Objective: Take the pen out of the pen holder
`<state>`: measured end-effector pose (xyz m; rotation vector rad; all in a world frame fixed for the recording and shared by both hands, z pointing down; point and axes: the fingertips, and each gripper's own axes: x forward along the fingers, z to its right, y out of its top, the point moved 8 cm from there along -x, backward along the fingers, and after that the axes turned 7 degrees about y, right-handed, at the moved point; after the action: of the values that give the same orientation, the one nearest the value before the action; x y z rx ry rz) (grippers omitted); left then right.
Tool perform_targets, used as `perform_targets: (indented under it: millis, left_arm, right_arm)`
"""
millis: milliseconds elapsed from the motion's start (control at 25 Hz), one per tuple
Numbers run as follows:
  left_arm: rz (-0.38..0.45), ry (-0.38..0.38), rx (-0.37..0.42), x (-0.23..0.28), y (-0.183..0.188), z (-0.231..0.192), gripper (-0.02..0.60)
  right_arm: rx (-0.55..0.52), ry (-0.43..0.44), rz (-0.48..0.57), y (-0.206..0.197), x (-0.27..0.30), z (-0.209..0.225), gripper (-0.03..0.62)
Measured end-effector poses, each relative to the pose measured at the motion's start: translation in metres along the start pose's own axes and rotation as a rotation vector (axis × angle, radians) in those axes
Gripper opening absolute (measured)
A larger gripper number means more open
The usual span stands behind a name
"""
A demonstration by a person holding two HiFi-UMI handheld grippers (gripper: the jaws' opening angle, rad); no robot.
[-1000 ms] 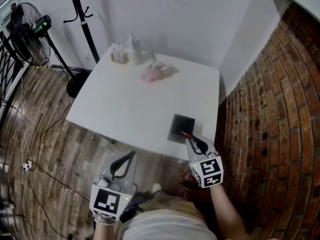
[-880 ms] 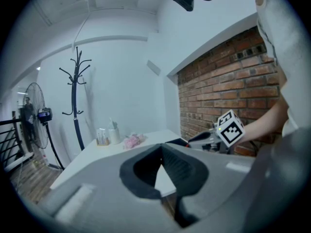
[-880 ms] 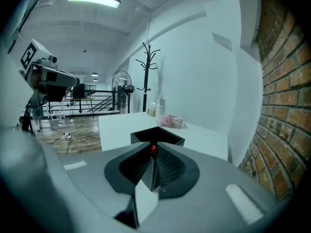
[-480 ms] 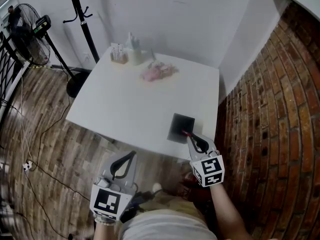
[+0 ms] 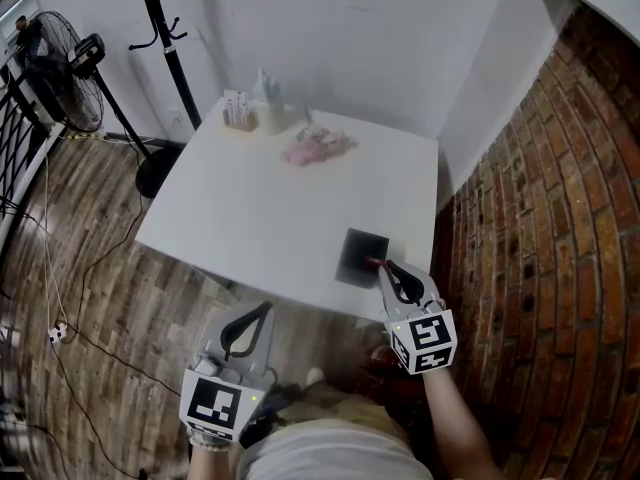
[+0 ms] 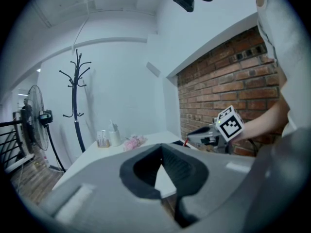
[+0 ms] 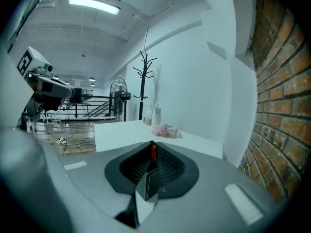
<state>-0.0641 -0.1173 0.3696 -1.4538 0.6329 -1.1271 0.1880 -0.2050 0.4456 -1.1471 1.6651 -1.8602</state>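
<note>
Place: loft-style office or studio room
Right of frame: bare brick wall (image 5: 560,218)
Floor: wood planks (image 5: 90,268)
Upper left: coat stand (image 5: 165,38), standing fan (image 5: 60,78)
Middle: white table (image 5: 260,218)

Smooth, matt white tabletop (image 5: 262,213), grainy wooden floorboards (image 5: 95,298), a rough red-brick wall (image 5: 560,208); the dark pen holder (image 5: 358,251) looks matt, the red pen (image 7: 153,152) smooth, the right gripper (image 5: 383,268) grey matt plastic.

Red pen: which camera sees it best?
The right gripper view: the red pen stands close up between the jaws of the right gripper, above the black pen holder. The head view shows only a small red bit; the left gripper view, a tiny far-off speck.
</note>
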Motion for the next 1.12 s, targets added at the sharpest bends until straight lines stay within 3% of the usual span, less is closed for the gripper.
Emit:
perform_targets:
  millis: [760,1120]
  left_arm:
    - [0.039,-0.004,0.008,-0.016,0.014,-0.028,-0.005]
    - [0.062,0.021,0.003,-0.031,0.019,-0.048,-0.005]
  right_arm:
    - [-0.050,-0.035,0.119,0.072,-0.015,-0.020,0.034]
    - [-0.077,0.001,0.174,0.103,-0.011,-0.041,0.032]
